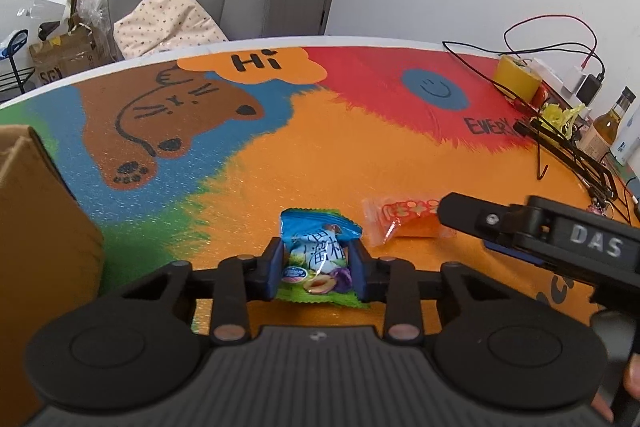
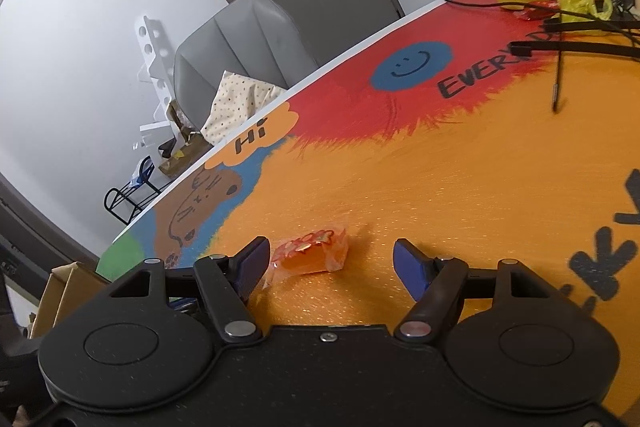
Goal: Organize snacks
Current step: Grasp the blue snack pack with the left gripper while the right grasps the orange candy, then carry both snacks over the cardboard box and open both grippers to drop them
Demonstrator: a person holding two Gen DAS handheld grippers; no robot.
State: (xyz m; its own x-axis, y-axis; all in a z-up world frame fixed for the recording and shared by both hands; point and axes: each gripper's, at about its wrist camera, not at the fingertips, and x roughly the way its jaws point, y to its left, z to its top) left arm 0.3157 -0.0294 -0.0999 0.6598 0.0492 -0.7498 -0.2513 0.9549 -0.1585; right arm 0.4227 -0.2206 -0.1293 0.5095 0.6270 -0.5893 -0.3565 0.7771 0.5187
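Cardboard box [image 1: 36, 211] sits at my nine o'clock on the painted table [image 1: 304, 155]; its inside is hidden from me. My left gripper [image 1: 318, 261] is clamped on the blue plum-candy packet [image 1: 320, 255]. My right gripper [image 2: 330, 263] is spread wide, the orange jelly packet [image 2: 310, 257] lying between its fingers, touching the left pad.

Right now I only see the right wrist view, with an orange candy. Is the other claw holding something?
Observer: Yes, the left claw is shut on a blue packet.
Child: What's on it?
Observer: Fruit pictures, with a green bottom edge.
Child: Where is it?
Observer: Just left of the orange candy, over the orange part of the table.
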